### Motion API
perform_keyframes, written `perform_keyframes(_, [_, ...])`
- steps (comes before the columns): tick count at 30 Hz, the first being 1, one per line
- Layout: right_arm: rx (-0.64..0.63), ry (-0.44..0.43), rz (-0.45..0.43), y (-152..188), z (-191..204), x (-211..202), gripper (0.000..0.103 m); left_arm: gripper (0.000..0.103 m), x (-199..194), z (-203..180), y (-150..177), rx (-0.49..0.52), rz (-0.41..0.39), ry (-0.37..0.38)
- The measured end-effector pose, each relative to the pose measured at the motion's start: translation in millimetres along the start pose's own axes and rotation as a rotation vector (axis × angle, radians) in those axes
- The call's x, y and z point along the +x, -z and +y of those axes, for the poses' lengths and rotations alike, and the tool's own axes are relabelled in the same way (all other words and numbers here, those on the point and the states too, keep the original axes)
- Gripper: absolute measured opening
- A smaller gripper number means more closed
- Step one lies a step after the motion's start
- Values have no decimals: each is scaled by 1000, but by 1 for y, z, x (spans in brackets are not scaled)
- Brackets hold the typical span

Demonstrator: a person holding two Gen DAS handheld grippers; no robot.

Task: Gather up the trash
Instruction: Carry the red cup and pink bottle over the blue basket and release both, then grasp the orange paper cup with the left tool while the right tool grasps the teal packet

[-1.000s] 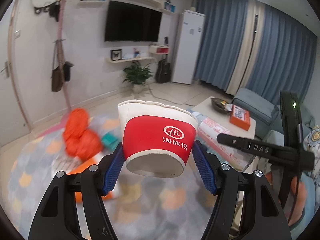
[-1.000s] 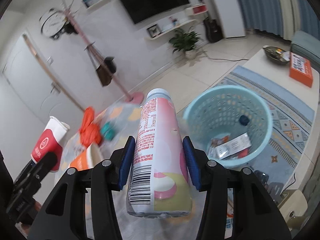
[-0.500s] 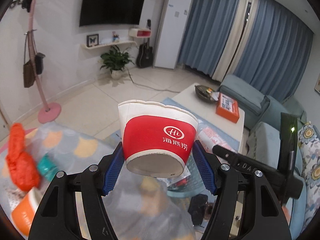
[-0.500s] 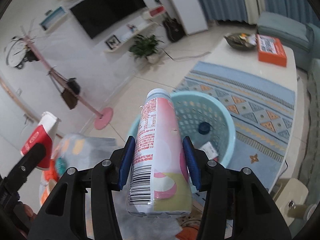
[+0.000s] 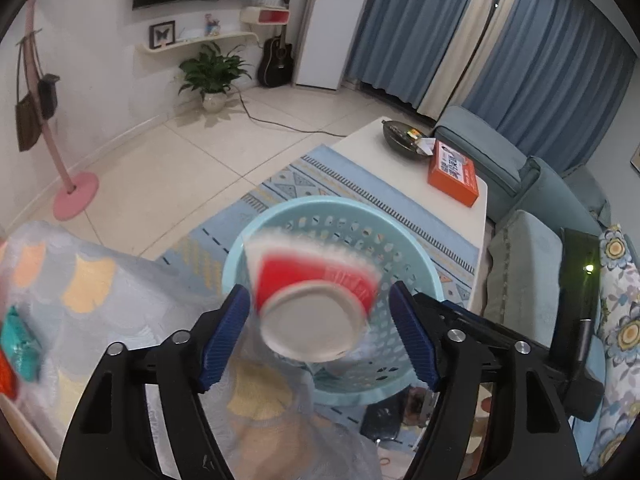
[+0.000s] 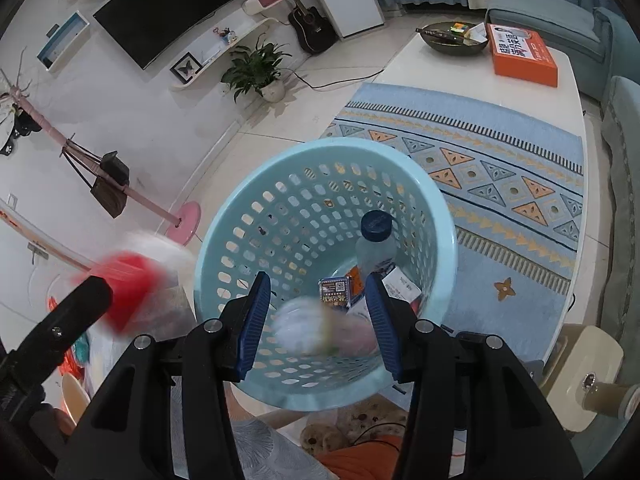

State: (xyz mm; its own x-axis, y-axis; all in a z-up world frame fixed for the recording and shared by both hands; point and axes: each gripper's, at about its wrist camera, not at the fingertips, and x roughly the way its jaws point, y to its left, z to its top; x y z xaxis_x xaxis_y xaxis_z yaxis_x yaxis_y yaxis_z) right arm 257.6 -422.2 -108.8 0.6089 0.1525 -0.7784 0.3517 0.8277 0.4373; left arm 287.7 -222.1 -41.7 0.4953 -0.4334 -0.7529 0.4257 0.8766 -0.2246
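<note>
Over the basket (image 5: 256,224), left gripper (image 5: 318,332) jaws are opening off the light, crushable paper cup (image 5: 312,300); right gripper (image 6: 316,330) jaws stand clear around the blurred, slick bottle (image 6: 320,332).

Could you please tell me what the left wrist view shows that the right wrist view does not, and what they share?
Only the left wrist view: the red cup's round base, blurred, between the opening jaws of the left tool, clear of both pads. Only the right wrist view: the light blue basket's contents, a blue-capped bottle and printed packets, plus a blurred pale bottle between the right tool's pads. Both: that basket, the red cup, the orange box on the white table, the patterned rug and the potted plant.
</note>
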Motion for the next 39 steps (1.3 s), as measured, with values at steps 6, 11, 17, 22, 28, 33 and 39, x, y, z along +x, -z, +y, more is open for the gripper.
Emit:
perform_keyframes(6, [-9,-11,-2,8,2,-10,46,75,-14,3,5,1,-20,13])
perform_keyframes(11, [-41,-38,-16,16,15,-26,46,75,-39,15,13,-22,-50,14])
perform_keyframes(17, [-134,-94,-75,27,57,-64,46,75,-90,38,27,-57,-123,1])
perform_keyframes(22, [-220,-160,-102,39,99,-88,46,75,-142,68,47,-88,-193,-54])
perform_keyframes(28, [-340,-228,-92,60,154,-97,46,75,-189,123,69,-138,-227,-185])
perform_keyframes(33, [-420,-266,-53,76,194,-90,46,79,-203,178,83,-210,-182,-225])
perform_keyframes(39, [-515,-305,7,94,232,-73,46,79,-180,225,99,-250,-80,-212])
